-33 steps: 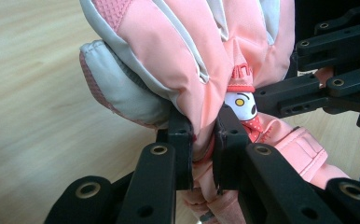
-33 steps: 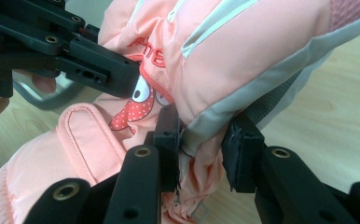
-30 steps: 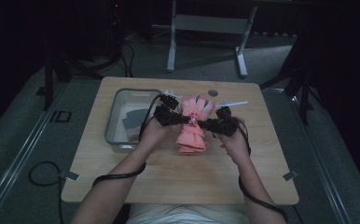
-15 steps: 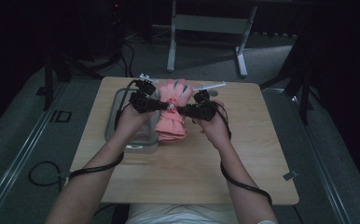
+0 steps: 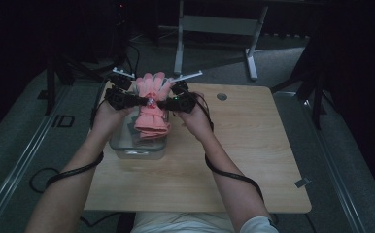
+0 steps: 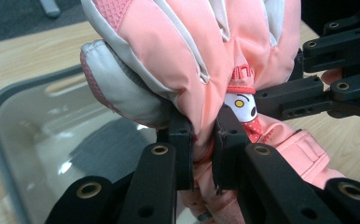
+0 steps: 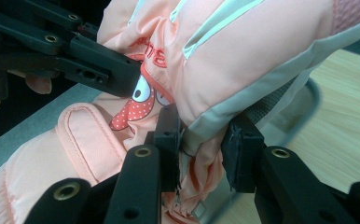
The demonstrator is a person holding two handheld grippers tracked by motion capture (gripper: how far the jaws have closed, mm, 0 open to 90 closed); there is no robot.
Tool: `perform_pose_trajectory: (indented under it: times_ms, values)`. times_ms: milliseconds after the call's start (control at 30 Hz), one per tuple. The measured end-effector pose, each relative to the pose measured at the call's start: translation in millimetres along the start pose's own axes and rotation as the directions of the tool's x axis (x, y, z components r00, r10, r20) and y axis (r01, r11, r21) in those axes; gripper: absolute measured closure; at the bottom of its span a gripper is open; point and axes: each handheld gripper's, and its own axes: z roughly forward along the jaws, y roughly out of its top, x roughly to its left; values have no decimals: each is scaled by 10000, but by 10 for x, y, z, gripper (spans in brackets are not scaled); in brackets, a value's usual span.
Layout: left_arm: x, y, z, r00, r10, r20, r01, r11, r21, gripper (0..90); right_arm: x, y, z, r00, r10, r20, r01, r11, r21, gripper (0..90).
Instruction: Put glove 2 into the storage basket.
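Observation:
A pink padded glove (image 5: 152, 104) with white trim hangs in the air above a clear tray (image 5: 122, 145) at the table's left side. My left gripper (image 5: 145, 101) is shut on the glove's middle from the left. My right gripper (image 5: 160, 103) is shut on it from the right. In the left gripper view the jaws pinch the pink glove (image 6: 206, 70) beside a small cartoon patch (image 6: 242, 105), with the tray (image 6: 10, 116) below. In the right gripper view the jaws squeeze the glove (image 7: 243, 60) at its grey edge, the cuff (image 7: 52, 163) drooping at left.
The wooden table (image 5: 253, 145) is bare to the right of the tray, with a round hole (image 5: 221, 96) near its far edge. A dark flat item (image 6: 103, 149) lies inside the tray. A metal stand (image 5: 214, 29) is on the floor beyond the table.
Both grippers have carried the glove leftward and away from me, from the table's middle to above the tray, and lifted it higher.

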Motion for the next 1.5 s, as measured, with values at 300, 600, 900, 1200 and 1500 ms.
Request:
perform_pose_trajectory:
  times_ms: [300, 600, 900, 1200, 1500]
  values:
    - [342, -157, 161, 9978, -627, -237, 633, 9977, 250, 802, -28, 48, 463, 9998, 169, -42, -167, 9982, 573, 696]
    - [475, -383, 374, 9926, -1204, -156, 1214, 9872, 1037, 800, -54, -137, 757, 9988, 447, -198, -413, 9882, 1477, 696]
    - [620, -591, 512, 9784, -2065, -4, 2047, 9699, 1321, 785, -110, -258, 968, 9974, 620, -374, -529, 9767, 2080, 662]
    - [651, -750, 492, 9691, -2468, -25, 2451, 9610, 1278, 636, -142, -284, 1045, 9981, 560, -241, -494, 9746, 2183, 546]
    - [544, -732, 417, 9759, -1838, -1175, 1953, 9760, 958, 443, -120, -264, 995, 9990, 436, -85, -411, 9791, 1991, 526]
